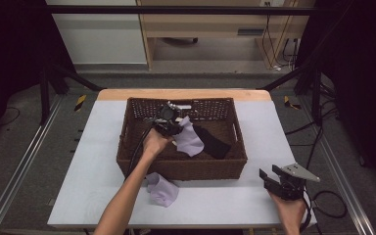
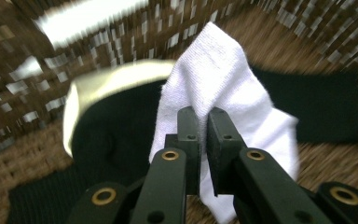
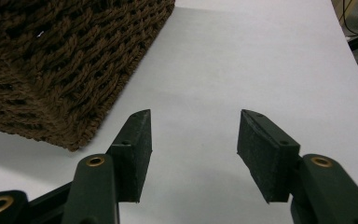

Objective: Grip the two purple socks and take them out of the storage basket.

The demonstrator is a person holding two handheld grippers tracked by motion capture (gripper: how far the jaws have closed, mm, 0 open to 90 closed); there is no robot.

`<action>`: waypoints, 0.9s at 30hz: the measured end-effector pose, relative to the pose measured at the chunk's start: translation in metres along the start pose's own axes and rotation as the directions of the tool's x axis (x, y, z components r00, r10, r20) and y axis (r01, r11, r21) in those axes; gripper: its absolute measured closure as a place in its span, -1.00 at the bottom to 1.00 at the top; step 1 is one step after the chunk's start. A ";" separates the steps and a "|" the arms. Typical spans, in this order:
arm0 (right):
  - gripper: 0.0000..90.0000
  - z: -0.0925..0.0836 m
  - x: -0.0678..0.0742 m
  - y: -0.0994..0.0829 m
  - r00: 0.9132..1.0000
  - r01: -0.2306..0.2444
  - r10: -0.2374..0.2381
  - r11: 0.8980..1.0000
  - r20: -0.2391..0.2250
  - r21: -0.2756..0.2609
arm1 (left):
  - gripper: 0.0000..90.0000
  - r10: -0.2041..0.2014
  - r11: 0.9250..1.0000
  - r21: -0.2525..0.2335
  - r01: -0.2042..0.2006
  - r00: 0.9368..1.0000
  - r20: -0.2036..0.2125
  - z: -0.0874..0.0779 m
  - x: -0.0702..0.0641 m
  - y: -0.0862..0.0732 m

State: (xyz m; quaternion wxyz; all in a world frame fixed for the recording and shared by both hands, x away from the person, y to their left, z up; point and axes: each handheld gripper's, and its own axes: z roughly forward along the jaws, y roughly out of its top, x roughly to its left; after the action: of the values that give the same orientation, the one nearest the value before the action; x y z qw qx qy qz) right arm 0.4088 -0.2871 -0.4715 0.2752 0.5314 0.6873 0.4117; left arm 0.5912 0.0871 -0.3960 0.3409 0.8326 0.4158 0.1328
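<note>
sock, soft and light; our left gripper pinches its fold inside the basket; right gripper gapes empty.

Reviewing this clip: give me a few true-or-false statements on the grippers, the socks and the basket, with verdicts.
1. The left gripper is shut on a pale lilac-white sock. True.
2. The right gripper grips a sock. False: its jaws stand open over the bare white tabletop.
3. A second pale lilac sock lies on the table outside the brown woven basket. True.
4. The basket holds nothing dark. False: a black sock lies inside.
5. The left gripper is over the basket. True.
</note>
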 end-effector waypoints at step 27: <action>0.00 -0.003 0.001 -0.001 1.000 0.004 -0.004 1.000 0.012 0.003 | 0.85 0.084 0.856 -0.516 -0.038 0.994 0.067 -0.155 -0.027 -0.040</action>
State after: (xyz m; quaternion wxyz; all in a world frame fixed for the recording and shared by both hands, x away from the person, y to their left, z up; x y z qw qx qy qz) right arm 0.4055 -0.2874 -0.4712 0.2794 0.5328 0.6873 0.4070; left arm 0.4724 0.1536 -0.3079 0.5642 0.7292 0.3233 0.2132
